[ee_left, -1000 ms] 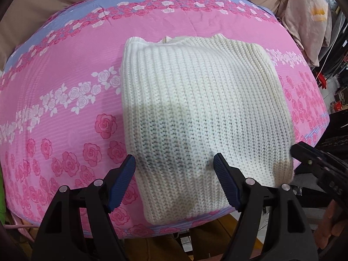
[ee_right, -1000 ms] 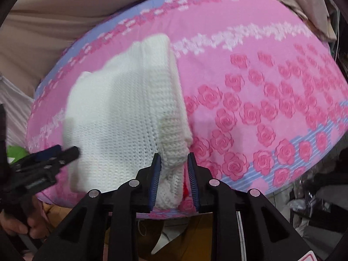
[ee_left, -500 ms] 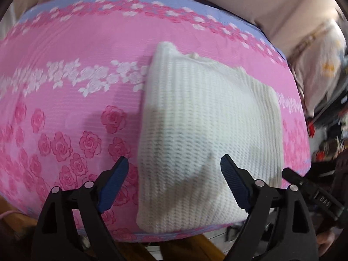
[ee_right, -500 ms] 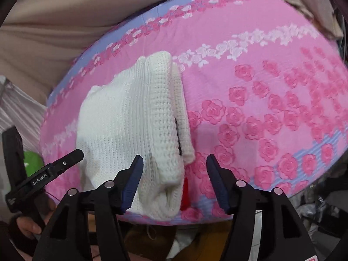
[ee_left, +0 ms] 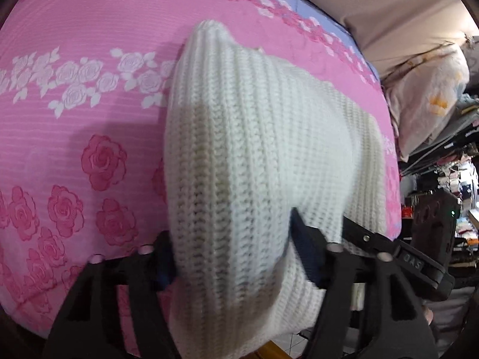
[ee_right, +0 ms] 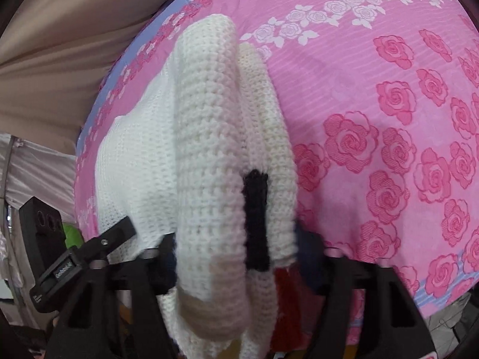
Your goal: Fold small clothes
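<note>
The white knitted sweater (ee_left: 257,155) lies on the pink rose-print bed cover (ee_left: 74,95), its near end at the bed's front edge, bunched between the fingers of both tools. In the left wrist view it runs from about 6 o'clock up toward 12, the long axis pointing away from the camera, with the narrower, rounded far end up near the white rose band. The right wrist view shows the same garment edge-on (ee_right: 206,149): a thick roll of stacked layers, with a black strip of knit (ee_right: 256,218) and a patch of red tucked at the near end. It looks soft, bulky and light, a chunky rib knit that should compress readily and sag wherever it is not supported, and rough enough not to slip from rubber pads (though the layers may slide over one another). The best hold is probably the two near corners, pinching through all layers at once so the fold does not open. The left gripper (ee_left: 233,257) has its fingers spread around the near left part of the sweater, the fabric filling the gap; whether they are pressing it I cannot tell. The right gripper (ee_right: 236,257) likewise straddles the thick right edge, fingers apart with the roll between them, and its grip is equally unclear.
</note>
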Motion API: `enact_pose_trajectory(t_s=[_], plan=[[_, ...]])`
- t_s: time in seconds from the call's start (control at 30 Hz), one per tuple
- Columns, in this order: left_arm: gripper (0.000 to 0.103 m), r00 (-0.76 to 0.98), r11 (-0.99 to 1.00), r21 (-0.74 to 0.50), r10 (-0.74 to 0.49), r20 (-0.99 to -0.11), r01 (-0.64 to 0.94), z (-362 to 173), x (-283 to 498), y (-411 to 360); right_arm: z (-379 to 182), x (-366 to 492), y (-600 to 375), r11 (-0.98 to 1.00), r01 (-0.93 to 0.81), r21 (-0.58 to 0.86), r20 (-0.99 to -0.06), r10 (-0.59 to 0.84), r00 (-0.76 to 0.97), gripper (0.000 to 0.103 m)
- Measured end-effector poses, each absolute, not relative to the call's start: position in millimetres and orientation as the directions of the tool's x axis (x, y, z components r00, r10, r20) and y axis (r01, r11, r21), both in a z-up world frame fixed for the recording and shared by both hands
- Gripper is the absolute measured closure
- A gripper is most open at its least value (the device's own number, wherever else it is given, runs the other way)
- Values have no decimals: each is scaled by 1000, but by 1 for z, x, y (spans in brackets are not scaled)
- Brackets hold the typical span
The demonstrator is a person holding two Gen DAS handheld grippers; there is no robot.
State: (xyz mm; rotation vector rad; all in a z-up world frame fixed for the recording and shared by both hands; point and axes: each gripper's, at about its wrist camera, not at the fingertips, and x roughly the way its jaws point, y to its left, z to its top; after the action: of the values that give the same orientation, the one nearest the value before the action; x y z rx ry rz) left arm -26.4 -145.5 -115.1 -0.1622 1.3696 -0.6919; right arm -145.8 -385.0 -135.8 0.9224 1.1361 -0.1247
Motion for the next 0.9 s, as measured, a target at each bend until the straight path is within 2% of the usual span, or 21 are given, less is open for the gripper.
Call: enact_pose_trajectory(t_s=[0.03,0.13,0.37,0.47,0.7,0.9], plan=[[59,29,784,-503,-549,-835,363,-107,-26,-144,-130,-146,-385,639,518,569,-814,351,463,62],[64,14,745,-546,-595,-803,383,-77,-29,-145,-98,-153,-383,640,476,603,-779,341,527,67],[64,51,620,-465,-632,-773,632,24,-60,-189,4,-193,-398,684,416,599,-710,215,670,68],[64,73,549,-446,-684,-726,707,70,-72,-202,41,-215,-412,689,406,600,-663,145,734,67],[63,115,438,-371,-758,-642,819,142,-91,-233,117,-248,-426,734,389,557,-537,-39,842,67],[63,173,406,-308,-802,-572,861,184,-93,-239,158,-252,-419,793,389,469,-477,-143,867,67]])
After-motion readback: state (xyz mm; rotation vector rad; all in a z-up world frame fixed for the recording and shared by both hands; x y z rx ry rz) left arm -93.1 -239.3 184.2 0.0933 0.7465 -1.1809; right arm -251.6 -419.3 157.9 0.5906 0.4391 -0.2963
